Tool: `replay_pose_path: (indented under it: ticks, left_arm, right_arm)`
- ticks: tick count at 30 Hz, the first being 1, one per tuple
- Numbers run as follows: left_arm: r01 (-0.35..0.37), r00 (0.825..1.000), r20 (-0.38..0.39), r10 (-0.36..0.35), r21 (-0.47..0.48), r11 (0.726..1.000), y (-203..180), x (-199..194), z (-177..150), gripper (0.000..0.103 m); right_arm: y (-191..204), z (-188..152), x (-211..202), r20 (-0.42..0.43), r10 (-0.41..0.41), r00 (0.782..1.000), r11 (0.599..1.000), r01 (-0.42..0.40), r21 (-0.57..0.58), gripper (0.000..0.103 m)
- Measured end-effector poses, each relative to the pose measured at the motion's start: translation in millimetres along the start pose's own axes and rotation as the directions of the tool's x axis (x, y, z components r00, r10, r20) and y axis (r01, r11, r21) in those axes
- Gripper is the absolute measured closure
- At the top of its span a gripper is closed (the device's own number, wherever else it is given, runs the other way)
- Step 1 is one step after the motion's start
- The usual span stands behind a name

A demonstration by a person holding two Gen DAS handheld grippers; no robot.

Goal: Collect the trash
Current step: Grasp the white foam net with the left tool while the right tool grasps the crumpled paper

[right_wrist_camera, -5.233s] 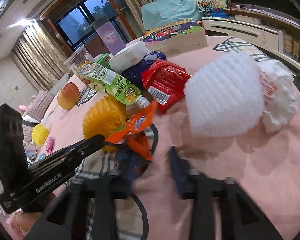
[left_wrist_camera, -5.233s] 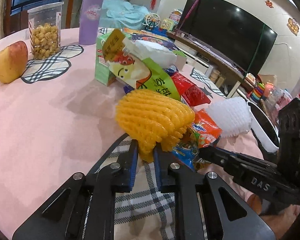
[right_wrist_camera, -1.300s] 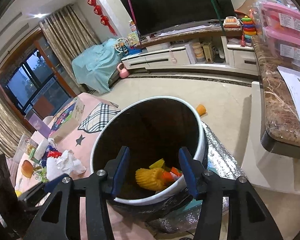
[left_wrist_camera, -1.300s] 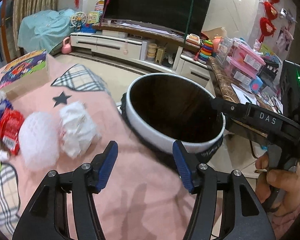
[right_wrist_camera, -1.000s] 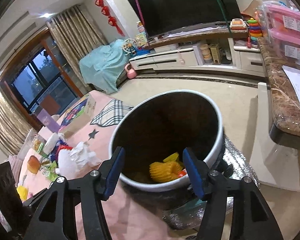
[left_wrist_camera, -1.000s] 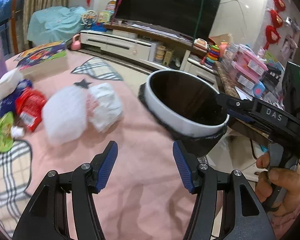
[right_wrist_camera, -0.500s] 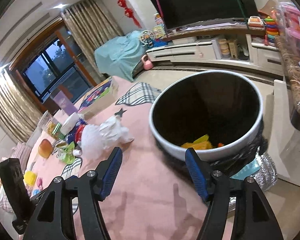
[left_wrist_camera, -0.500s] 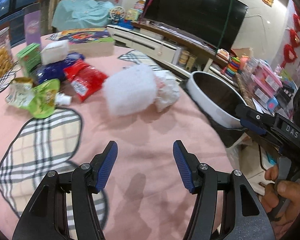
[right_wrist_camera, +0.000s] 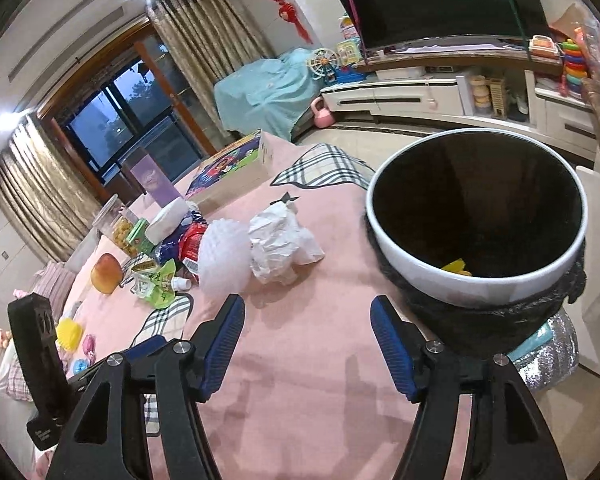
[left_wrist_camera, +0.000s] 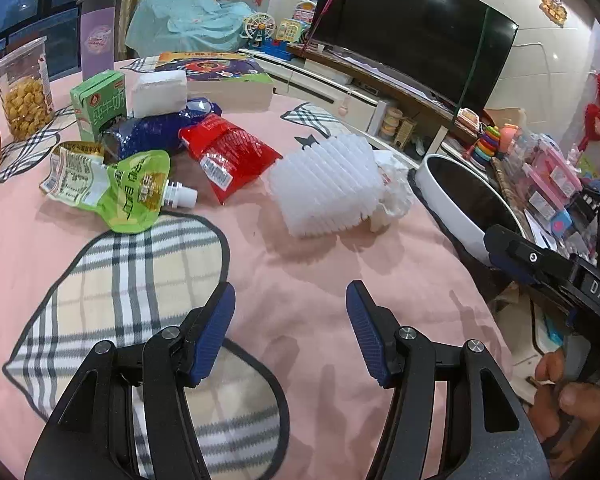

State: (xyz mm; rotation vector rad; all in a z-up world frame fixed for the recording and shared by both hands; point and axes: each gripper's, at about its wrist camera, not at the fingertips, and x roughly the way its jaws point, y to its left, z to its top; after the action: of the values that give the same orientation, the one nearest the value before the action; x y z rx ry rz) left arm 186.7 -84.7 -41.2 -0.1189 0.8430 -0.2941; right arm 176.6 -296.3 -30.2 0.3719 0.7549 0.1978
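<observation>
On the pink tablecloth lie a white foam net (left_wrist_camera: 327,184) (right_wrist_camera: 223,258), crumpled white paper (left_wrist_camera: 393,186) (right_wrist_camera: 282,240), a red snack bag (left_wrist_camera: 228,151), a green spouted pouch (left_wrist_camera: 128,188) and a blue bag (left_wrist_camera: 156,130). The white-rimmed bin (right_wrist_camera: 476,276) (left_wrist_camera: 452,196) stands off the table's right edge, with yellow and orange scraps inside. My left gripper (left_wrist_camera: 290,312) hangs open over bare cloth, short of the foam net. My right gripper (right_wrist_camera: 306,324) is open too, above the cloth between the paper and the bin. Neither holds anything.
Further back stand a green carton (left_wrist_camera: 98,102), a white tissue pack (left_wrist_camera: 160,94), a jar of snacks (left_wrist_camera: 22,88), a purple tumbler (left_wrist_camera: 98,42), a flat colourful box (left_wrist_camera: 220,80) and an apple (right_wrist_camera: 107,273). A TV cabinet and toys lie beyond the table.
Both grippers have swung away from the bin and back over the table. The trash pile has come into the left view; the bin has slid to the right in both views.
</observation>
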Motion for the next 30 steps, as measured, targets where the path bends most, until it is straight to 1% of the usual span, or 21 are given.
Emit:
replay_pose_path:
  ticks: [4,8,13,18,19,20,21,22,23,25,26,27,30]
  left_arm:
    - [0.001,1.000,0.001,-0.001,0.000,1.000,2.3,7.7,9.4,0.044]
    - [-0.004,1.000,-0.005,0.004,0.014,1.000,1.1,18.6,18.8,0.045]
    - [0.006,1.000,-0.006,-0.006,0.018,1.000,2.8,32.0,34.1,0.045]
    - [0.018,1.000,-0.022,-0.018,0.037,0.999,1.9,47.0,42.7,0.046]
    - [0.025,0.999,-0.027,-0.024,0.036,0.999,2.4,49.9,43.8,0.052]
    - [0.034,0.999,-0.033,-0.033,0.036,0.999,2.5,52.1,44.7,0.062]
    - [0.046,0.998,-0.042,-0.044,0.037,0.998,2.4,55.0,45.2,0.067]
    - [0.058,0.997,-0.050,-0.056,0.038,0.998,2.1,57.6,45.3,0.079]
    - [0.068,0.996,-0.057,-0.065,0.042,0.997,1.2,59.6,44.9,0.087]
    - [0.079,0.995,-0.057,-0.076,0.052,0.995,-0.6,60.1,43.5,0.090]
    - [0.081,0.996,-0.051,-0.078,0.057,0.995,-1.6,58.3,43.0,0.090]
    - [0.082,0.996,-0.043,-0.079,0.059,0.995,-2.1,56.2,43.1,0.091]
    - [0.079,0.997,-0.019,-0.078,0.061,0.995,-2.3,48.7,43.5,0.092]
  right_arm:
    - [2.7,2.8,6.8,-0.008,0.013,1.000,1.000,-0.013,-0.011,0.037]
    - [4.2,7.3,18.1,-0.023,0.038,0.999,0.999,-0.039,-0.010,0.046]
    - [6.1,15.8,32.2,-0.034,0.058,0.998,0.998,-0.058,-0.003,0.049]
    - [11.5,25.9,49.5,-0.046,0.074,0.996,0.997,-0.074,-0.015,0.049]
    - [12.0,27.4,54.3,-0.050,0.073,0.996,0.997,-0.074,-0.019,0.049]
    - [12.3,28.2,58.1,-0.055,0.071,0.996,0.997,-0.073,-0.021,0.050]
    - [11.8,29.2,64.1,-0.064,0.071,0.995,0.997,-0.072,-0.020,0.051]
    - [11.2,29.6,69.1,-0.073,0.072,0.995,0.997,-0.074,-0.016,0.052]
    - [10.2,29.7,73.2,-0.084,0.074,0.994,0.997,-0.076,-0.013,0.056]
    - [10.2,27.9,81.7,-0.105,0.079,0.991,0.997,-0.081,-0.013,0.060]
    - [10.7,26.9,83.3,-0.110,0.080,0.991,0.996,-0.082,-0.016,0.065]
    - [11.4,25.6,84.3,-0.114,0.083,0.990,0.996,-0.086,-0.020,0.067]
    - [14.1,22.7,80.0,-0.109,0.090,0.990,0.995,-0.093,-0.031,0.071]
